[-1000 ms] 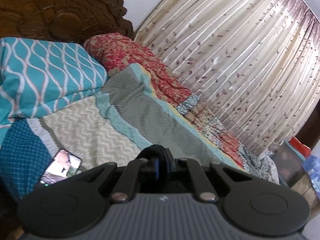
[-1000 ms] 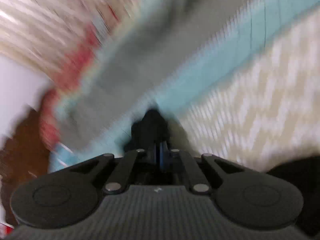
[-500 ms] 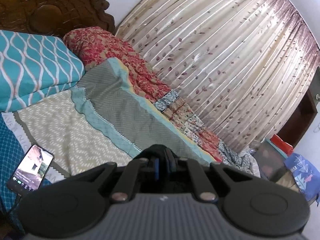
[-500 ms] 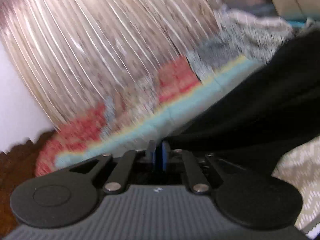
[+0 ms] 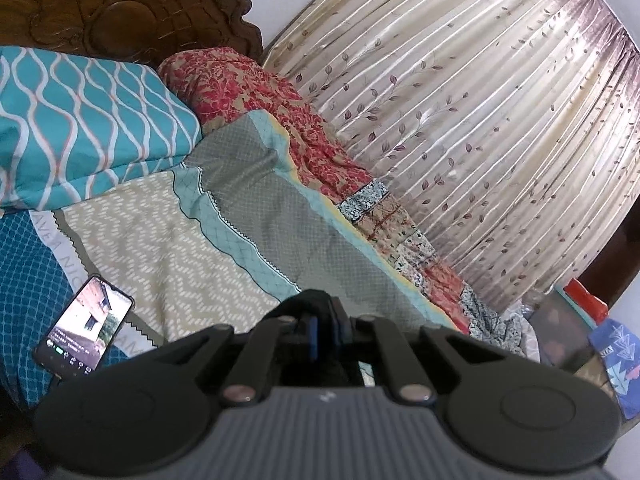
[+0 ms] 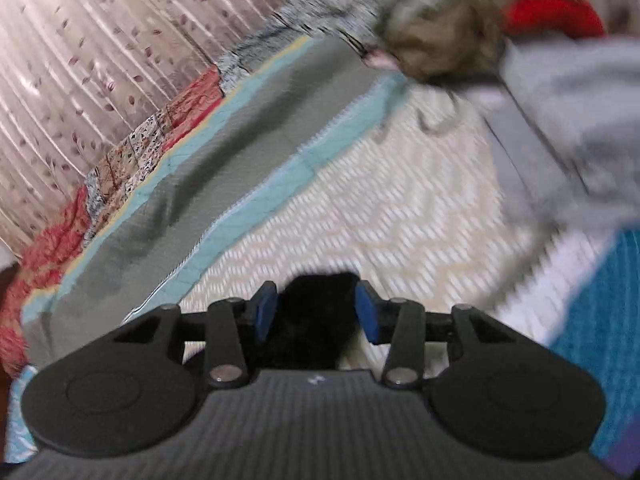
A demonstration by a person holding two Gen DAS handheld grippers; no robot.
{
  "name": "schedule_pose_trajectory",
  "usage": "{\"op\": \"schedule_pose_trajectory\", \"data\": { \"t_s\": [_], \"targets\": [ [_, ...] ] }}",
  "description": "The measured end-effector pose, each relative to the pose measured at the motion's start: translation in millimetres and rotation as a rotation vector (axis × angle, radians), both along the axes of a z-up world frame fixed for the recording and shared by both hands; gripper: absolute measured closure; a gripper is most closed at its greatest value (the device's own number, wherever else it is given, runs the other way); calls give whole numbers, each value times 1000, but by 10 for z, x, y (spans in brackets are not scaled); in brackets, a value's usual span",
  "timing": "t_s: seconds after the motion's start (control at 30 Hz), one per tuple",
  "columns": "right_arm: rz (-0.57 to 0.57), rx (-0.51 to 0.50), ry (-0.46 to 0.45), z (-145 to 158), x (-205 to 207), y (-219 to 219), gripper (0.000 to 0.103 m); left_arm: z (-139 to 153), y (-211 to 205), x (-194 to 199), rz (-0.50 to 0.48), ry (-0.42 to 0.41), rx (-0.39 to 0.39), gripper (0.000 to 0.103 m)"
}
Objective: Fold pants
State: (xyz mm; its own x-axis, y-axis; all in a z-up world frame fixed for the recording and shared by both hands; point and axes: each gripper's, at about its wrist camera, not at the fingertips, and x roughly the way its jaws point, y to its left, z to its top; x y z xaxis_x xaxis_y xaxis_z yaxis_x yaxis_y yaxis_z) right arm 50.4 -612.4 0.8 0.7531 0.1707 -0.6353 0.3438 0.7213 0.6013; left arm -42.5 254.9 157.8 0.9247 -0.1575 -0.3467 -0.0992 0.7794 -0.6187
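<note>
The pants are black cloth. In the left wrist view my left gripper (image 5: 325, 330) is shut on a bunched fold of the black pants (image 5: 308, 304), held above the bed. In the right wrist view my right gripper (image 6: 316, 312) is open, its blue pads (image 6: 264, 312) apart, with a lump of the black pants (image 6: 316, 320) lying between them. Most of the pants is hidden under the gripper bodies. The right view is blurred by motion.
The bed has a patterned bedsheet (image 5: 192, 248) with grey and teal bands. A lit phone (image 5: 84, 336) lies at its left. A teal pillow (image 5: 80, 128), a red blanket (image 5: 280, 112) and a carved headboard (image 5: 120, 12) are behind; curtains (image 5: 480, 140) at right. Grey clothes (image 6: 560, 120) lie at the right.
My right gripper has opened; it was shut on the pants half a second ago and has swung down towards the bedsheet. My left gripper stays shut and has shifted slightly.
</note>
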Motion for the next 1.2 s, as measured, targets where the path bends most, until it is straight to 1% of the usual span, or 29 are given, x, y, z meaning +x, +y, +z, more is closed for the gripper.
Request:
{"op": "schedule_pose_trajectory", "data": {
  "t_s": [0.1, 0.13, 0.17, 0.2, 0.23, 0.27, 0.3, 0.37, 0.4, 0.43, 0.5, 0.53, 0.57, 0.63, 0.73, 0.8, 0.83, 0.9, 0.97, 1.03, 1.07, 1.13, 1.2],
  "targets": [
    [12, 44, 22, -42, -28, 146, 53, 34, -20, 28, 3, 2, -3, 97],
    [20, 69, 19, -44, -24, 208, 52, 45, -28, 24, 3, -1, -5, 97],
    [23, 87, 14, -112, -93, 322, 51, 59, -37, 17, 3, -4, -2, 97],
    [32, 106, -4, -105, -63, 390, 41, 71, -45, 9, 2, -7, 3, 97],
    [37, 106, -8, -101, -26, 443, 25, 79, -50, 1, 2, -9, 9, 97],
    [28, 85, 3, -118, -11, 525, 19, 85, -58, -3, 1, -9, 14, 97],
    [17, 51, 20, -147, 11, 610, 18, 93, -66, -1, 2, -9, 16, 97],
    [15, 2, 81, -220, 85, 698, 18, 91, -69, 16, 4, -5, 20, 97],
    [11, 4, 109, -257, 105, 717, 19, 87, -72, 30, 7, 0, 19, 97],
    [-6, 21, 106, -254, 81, 717, 19, 81, -63, 42, 9, 3, 16, 97],
    [-66, 43, 13, -137, -71, 693, 20, 71, -60, 59, 8, 5, 15, 97],
    [-73, 45, -25, -72, -129, 688, 19, 69, -63, 72, 7, 6, 21, 97],
    [-67, 43, -34, -31, -154, 692, 19, 67, -71, 82, 5, 6, 25, 97],
    [-45, 52, -1, -20, -152, 729, 19, 66, -75, 113, 0, 6, 24, 97],
    [-27, 141, 39, -172, -138, 823, 19, 59, -80, 115, 1, -1, 18, 97],
    [-59, 167, 75, -242, -125, 887, 21, 49, -71, 100, 4, 5, 14, 97],
    [-79, 184, 77, -239, -135, 914, 25, 51, -63, 88, 4, 8, 14, 97],
    [-66, 244, 33, -195, -172, 979, 27, 59, -44, 62, 5, 9, 19, 97],
    [-44, 353, 9, -223, -198, 1034, 27, 68, -23, 46, 9, 7, 16, 97],
    [-53, 472, 29, -333, -183, 1036, 27, 67, -24, 43, 9, 2, 10, 97],
    [-72, 512, 43, -410, -157, 1020, 27, 66, -29, 43, 8, 0, 8, 97],
    [-138, 552, 64, -525, -95, 960, 27, 69, -41, 45, 4, 0, 9, 97],
    [-225, 542, 38, -596, 10, 809, 27, 76, -37, 38, 3, 2, 9, 97]
  ]
}}
